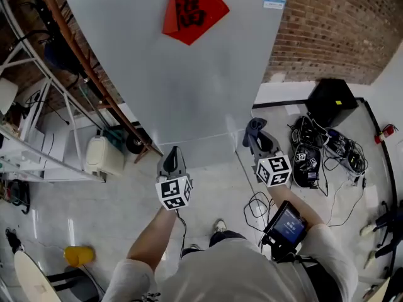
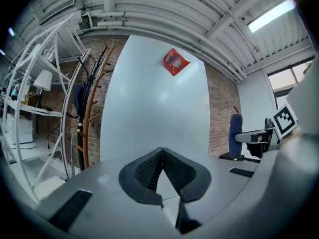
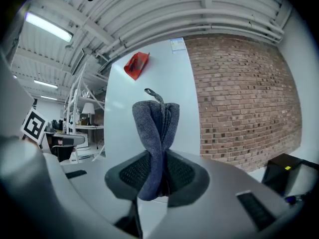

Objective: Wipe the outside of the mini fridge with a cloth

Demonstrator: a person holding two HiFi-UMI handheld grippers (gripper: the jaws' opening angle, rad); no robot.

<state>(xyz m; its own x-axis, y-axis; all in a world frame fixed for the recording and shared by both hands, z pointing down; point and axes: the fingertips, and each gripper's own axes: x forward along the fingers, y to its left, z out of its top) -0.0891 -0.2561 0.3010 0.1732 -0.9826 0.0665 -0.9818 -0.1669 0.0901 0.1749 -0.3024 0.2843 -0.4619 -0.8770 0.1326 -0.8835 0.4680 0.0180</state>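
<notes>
Just short of the fridge (image 1: 189, 80), right gripper (image 3: 158, 168) clamps the cloth (image 3: 155, 128), left gripper (image 2: 162, 163) pinched closed and empty; wiping hasn't begun, next press cloth on.

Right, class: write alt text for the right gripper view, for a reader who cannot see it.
The right gripper is shut on a folded blue-grey cloth that stands up between its jaws. Behind it rises the white fridge with a red sticker high up, and a brick wall to the right.

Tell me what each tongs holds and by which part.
The right tongs clamp the bunched cloth at its lower end; the left tongs are shut, empty.
</notes>
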